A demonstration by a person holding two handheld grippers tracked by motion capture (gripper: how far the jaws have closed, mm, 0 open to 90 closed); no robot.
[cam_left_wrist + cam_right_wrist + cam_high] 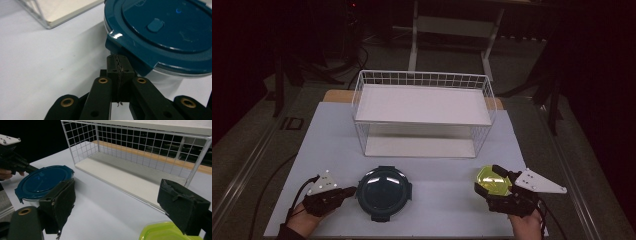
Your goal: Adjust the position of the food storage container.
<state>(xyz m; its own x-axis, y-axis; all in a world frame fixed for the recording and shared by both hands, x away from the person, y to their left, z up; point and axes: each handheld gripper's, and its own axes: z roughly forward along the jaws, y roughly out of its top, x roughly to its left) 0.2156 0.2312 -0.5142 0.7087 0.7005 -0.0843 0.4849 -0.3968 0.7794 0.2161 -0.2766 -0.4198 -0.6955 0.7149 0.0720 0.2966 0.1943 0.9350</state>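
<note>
A round container with a dark blue lid (384, 194) sits on the white mat near the front, left of centre. My left gripper (353, 190) lies low at its left side. In the left gripper view, my left gripper (118, 62) is shut with nothing between the pads, its tips against a latch tab of the blue lid (162, 32). A yellow-green lidded container (493, 180) sits at the front right between the wide-spread jaws of my right gripper (486, 178). In the right gripper view, the yellow-green lid (162, 231) lies by the right pad (182, 207). The left pad stands clear of it.
A white wire shelf rack (422, 80) with two white boards stands across the back of the mat (327, 140). The rack's lower board (120, 178) lies ahead of my right gripper (121, 205). Dark floor surrounds the table.
</note>
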